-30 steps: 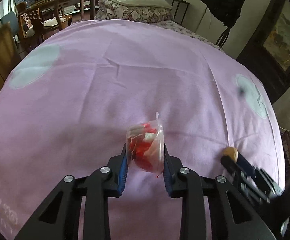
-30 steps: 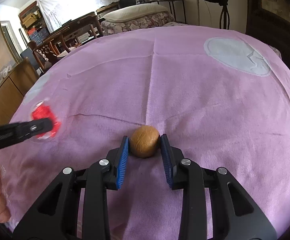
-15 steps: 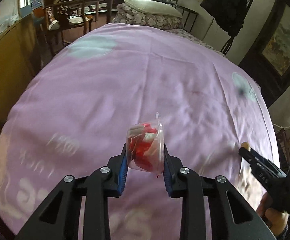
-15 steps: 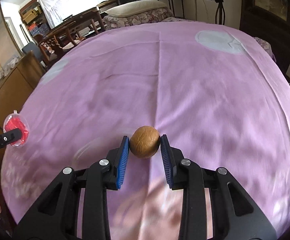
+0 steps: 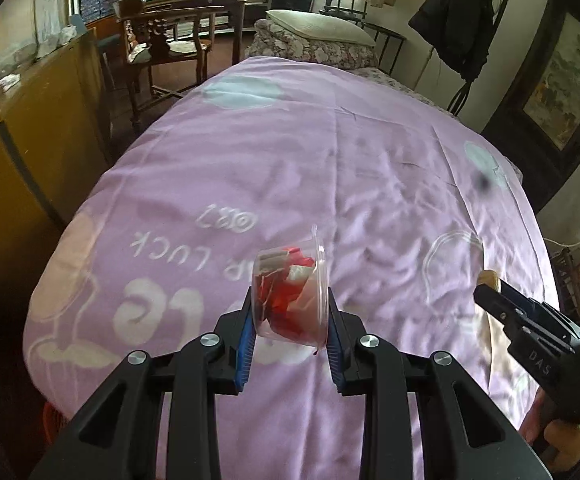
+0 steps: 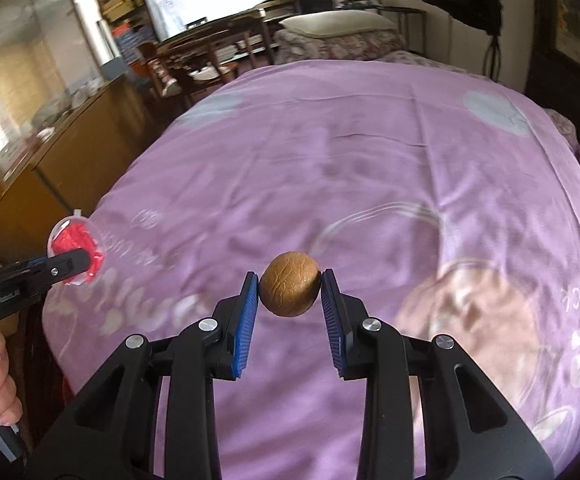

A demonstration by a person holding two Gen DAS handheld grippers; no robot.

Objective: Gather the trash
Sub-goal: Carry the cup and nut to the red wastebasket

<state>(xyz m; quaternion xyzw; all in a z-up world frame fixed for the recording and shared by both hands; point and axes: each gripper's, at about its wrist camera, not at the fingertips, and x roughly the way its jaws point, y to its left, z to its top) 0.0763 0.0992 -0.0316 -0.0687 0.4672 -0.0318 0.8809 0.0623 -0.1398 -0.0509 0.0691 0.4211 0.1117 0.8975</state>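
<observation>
A clear plastic cup (image 5: 290, 294) of red scraps is clamped on its side in the left gripper (image 5: 290, 320), above the purple bedspread (image 5: 369, 168). A brown walnut-like shell (image 6: 288, 284) is pinched in the right gripper (image 6: 288, 292). Both grips should be kept firm, the cup's mouth level, until a bin, unseen here, is reached.

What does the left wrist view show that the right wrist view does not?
Only the left wrist view: the left tongs clamped on a clear cup of red and white scraps, seen close, and a dark coat hanging by the wall.

Only the right wrist view: the right tongs pinching a brown wrinkled ball, seen close.

Both: the pink bedspread, the pillow, the wooden chair, and each other's tongs at the frame edge.
</observation>
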